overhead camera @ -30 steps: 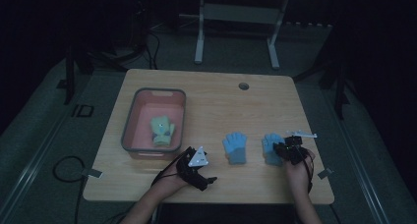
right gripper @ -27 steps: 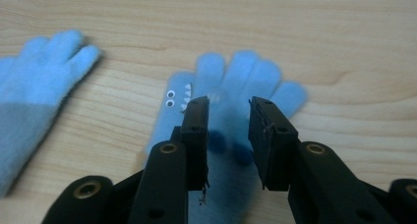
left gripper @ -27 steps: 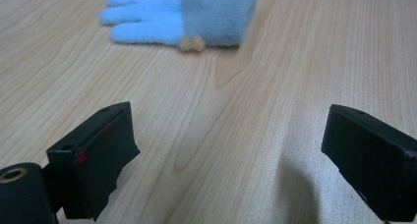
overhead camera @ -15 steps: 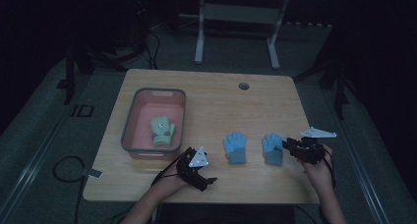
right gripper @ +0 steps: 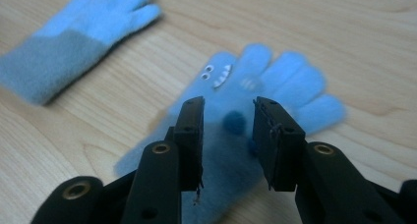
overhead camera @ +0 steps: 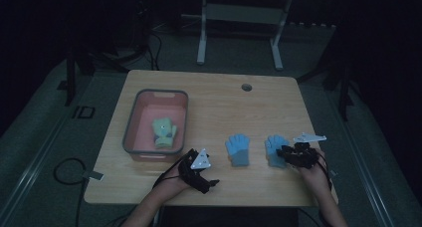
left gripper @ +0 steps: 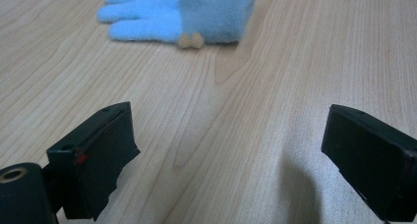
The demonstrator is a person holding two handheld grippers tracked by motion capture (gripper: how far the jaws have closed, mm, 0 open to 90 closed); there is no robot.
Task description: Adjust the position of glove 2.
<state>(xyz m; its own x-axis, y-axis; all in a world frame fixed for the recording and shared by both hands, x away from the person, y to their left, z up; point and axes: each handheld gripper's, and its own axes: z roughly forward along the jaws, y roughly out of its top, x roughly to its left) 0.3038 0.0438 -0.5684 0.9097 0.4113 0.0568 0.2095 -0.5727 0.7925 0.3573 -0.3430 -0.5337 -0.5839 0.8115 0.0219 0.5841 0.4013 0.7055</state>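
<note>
Right gripper (right gripper: 227, 130) is hovering low over the cuff end of the right blue glove (right gripper: 265, 86), jaws narrowly parted, just been opening, pads not pressing the fleece; glove is lying flat near the table's (overhead camera: 219, 100) front right, long axis running cuff-to-fingers, fingers pointing toward the far edge. The right gripper view is showing a small face, eyes and teeth, and a dark blue pompom on it, too small to tell in the high view. Left gripper (left gripper: 231, 150) is holding wide open over bare wood, gripping nothing, with the second blue glove (left gripper: 182, 13) lying beyond, grey cuff, tan bobble.

Blue glove (left gripper: 182, 15) on table (left gripper: 275, 86) beyond wide-apart jaws
</note>
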